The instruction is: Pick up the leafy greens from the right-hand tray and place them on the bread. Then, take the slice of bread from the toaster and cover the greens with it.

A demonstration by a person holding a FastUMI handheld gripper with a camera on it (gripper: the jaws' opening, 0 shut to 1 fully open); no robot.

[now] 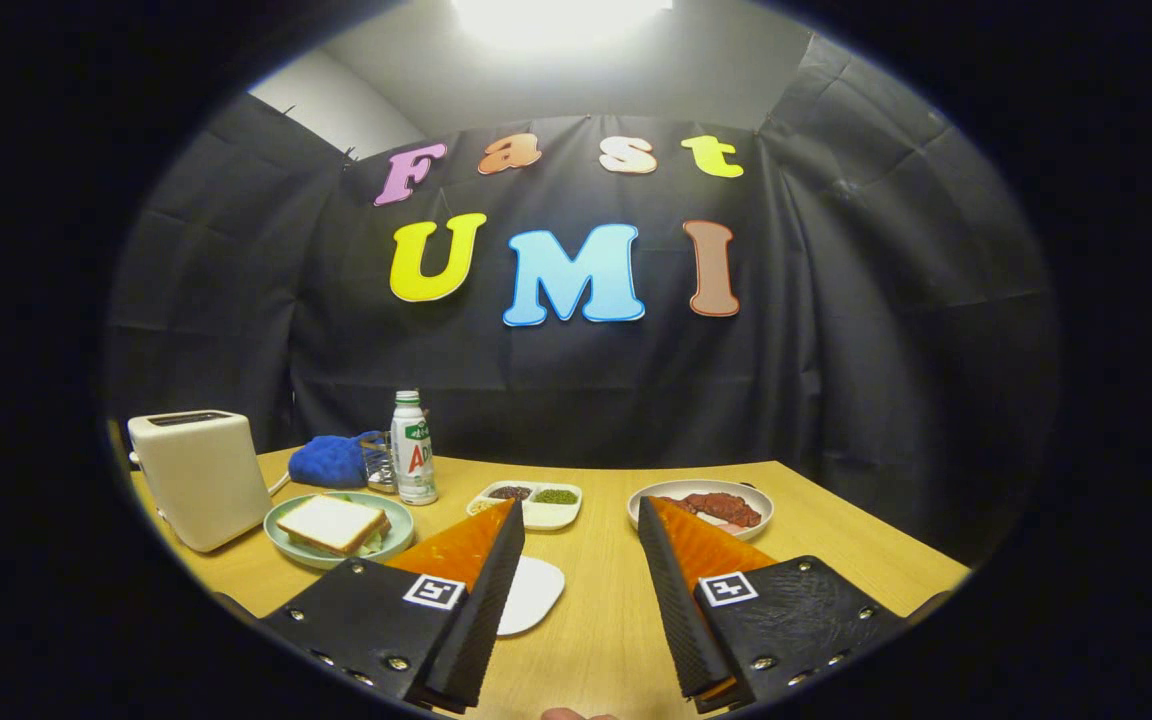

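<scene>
Fingers spread wide, gripping nothing – the gripper (576, 590) hangs above the wooden table (596, 620), white bread slice (333, 522) topping pale greens (373, 541) on the round green plate (286, 540) beside the cream toaster (200, 475) – sandwich looks assembled.

A single bright lamp (561, 15) at twelve o'clock blows out to pure white and washes the ceiling around it. The dark cloth wall swallows most of that light, and the picture dims sharply toward three and nine o'clock. The wooden table (596, 600) is evenly lit, with soft glare on the white toaster (201, 478). Fisheye bending curves the table edge. The gripper (578, 585), fingers parted around bare tabletop, looks slightly soft at six o'clock.
</scene>
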